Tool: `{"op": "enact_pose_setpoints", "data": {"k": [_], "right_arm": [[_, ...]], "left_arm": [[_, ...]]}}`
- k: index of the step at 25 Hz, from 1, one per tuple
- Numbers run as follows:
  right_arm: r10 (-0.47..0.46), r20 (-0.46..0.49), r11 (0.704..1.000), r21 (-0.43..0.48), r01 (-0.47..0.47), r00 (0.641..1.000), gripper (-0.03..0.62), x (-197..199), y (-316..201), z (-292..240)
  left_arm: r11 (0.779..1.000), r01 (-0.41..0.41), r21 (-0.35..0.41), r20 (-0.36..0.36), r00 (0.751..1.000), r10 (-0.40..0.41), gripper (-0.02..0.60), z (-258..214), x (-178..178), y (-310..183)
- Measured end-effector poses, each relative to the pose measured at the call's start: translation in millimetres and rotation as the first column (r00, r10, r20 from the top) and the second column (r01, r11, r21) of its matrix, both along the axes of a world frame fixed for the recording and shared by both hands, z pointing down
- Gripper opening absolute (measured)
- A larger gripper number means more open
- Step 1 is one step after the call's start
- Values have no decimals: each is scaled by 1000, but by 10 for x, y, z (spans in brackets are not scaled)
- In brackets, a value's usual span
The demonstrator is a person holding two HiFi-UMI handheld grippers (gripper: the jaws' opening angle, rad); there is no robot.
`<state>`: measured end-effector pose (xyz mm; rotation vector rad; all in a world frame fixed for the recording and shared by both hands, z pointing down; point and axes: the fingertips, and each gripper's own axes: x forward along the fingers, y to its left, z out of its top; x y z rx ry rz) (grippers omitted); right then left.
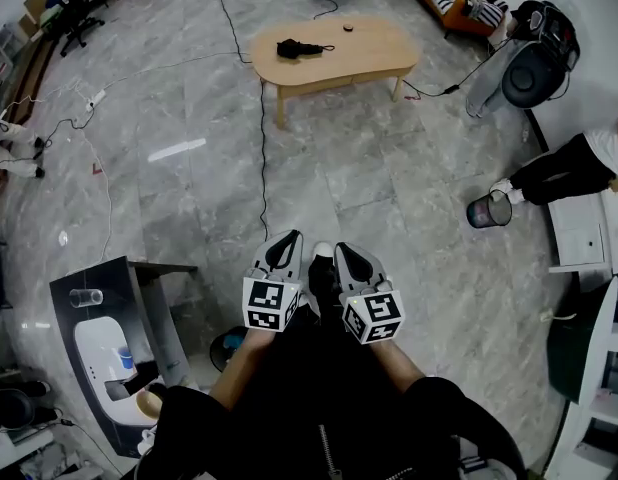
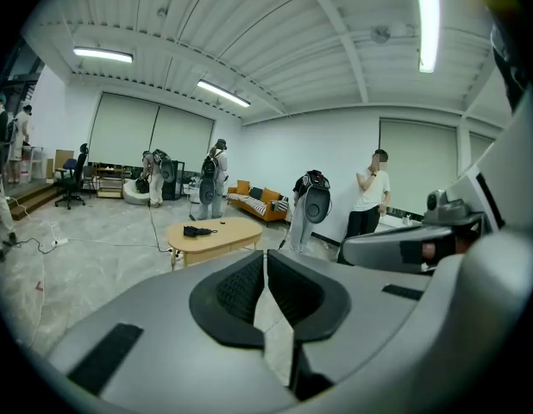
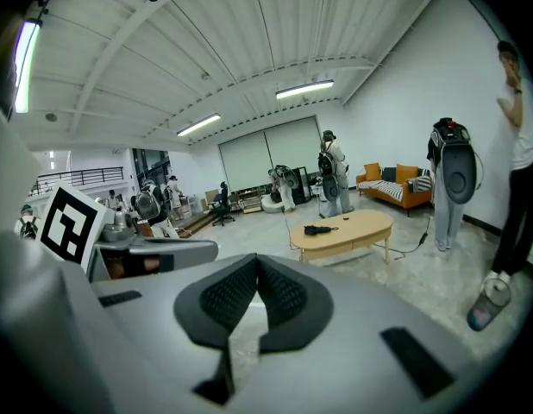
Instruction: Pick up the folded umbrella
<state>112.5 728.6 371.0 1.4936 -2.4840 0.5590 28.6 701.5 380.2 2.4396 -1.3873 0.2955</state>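
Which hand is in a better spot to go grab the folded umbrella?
Left, but barely. The left gripper and right gripper sit side by side, jaws shut and empty, far from the table. The folded umbrella lies nearer the left gripper's line.

You are standing in a large open studio or test lab. A pale stone-tiled floor point(image 1: 369, 183) is crossed by loose cables point(image 1: 263, 138), under a ribbed ceiling point(image 3: 249, 50) with strip lights point(image 3: 304, 89) and tall blinds point(image 3: 258, 162). It is furnished with a low oval bench point(image 1: 374, 53), an orange sofa point(image 3: 391, 188) and an office chair point(image 1: 77, 13). People wearing bulky backpack rigs point(image 3: 332, 175) stand about.
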Motion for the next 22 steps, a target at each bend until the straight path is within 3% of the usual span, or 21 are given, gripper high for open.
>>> {"op": "enact_pose_setpoints", "data": {"k": [12,22], "right_arm": [[-40,36,999,6,40,999,11,23,-925,-68],[-118,76,993,22,116,990,11,11,-1681,-204]], "left_arm": [[1000,4,-10,39,999,-3,25,-42,91,-860],[997,80,-14,55,995,-80,25,-153,97,-1475]]}}
